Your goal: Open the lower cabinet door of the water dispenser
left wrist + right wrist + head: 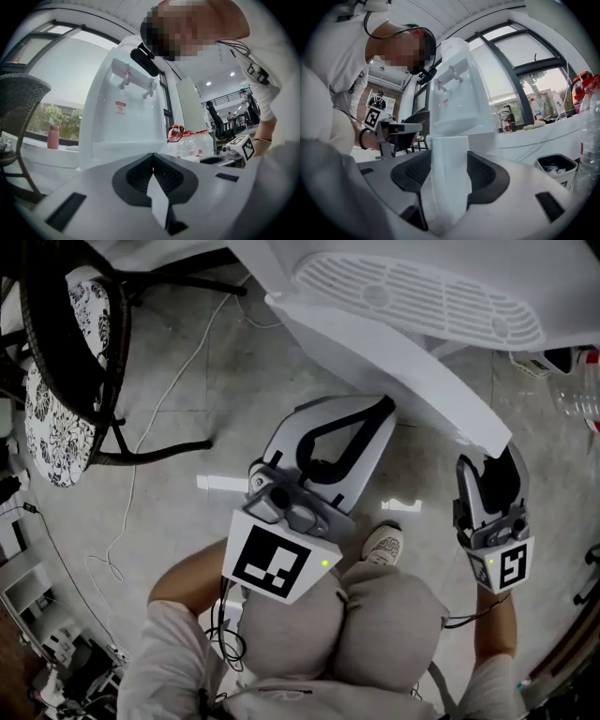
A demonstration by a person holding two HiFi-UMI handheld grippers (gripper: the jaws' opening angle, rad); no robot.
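Lower cabinet door (403,367) of the water dispenser (422,296), standing angled out from the dispenser's front with its free edge in the right gripper (497,457).

The right gripper's jaws are clamped on the white panel's outer edge, which stands upright between the dark pads. The left gripper (380,413) hangs just beside the door's middle, over the floor, its jaws pressed together on nothing.

- Black chair (150,454) with a flowered cushion (52,423), at 10 o'clock in the head view.
- White cable (130,479) trailing over the grey floor (206,371), at 9 o'clock.
- Clear bottles (577,399), at 3 o'clock.
- Pink flask (53,137) on a sill, at 9 o'clock in the left gripper view.
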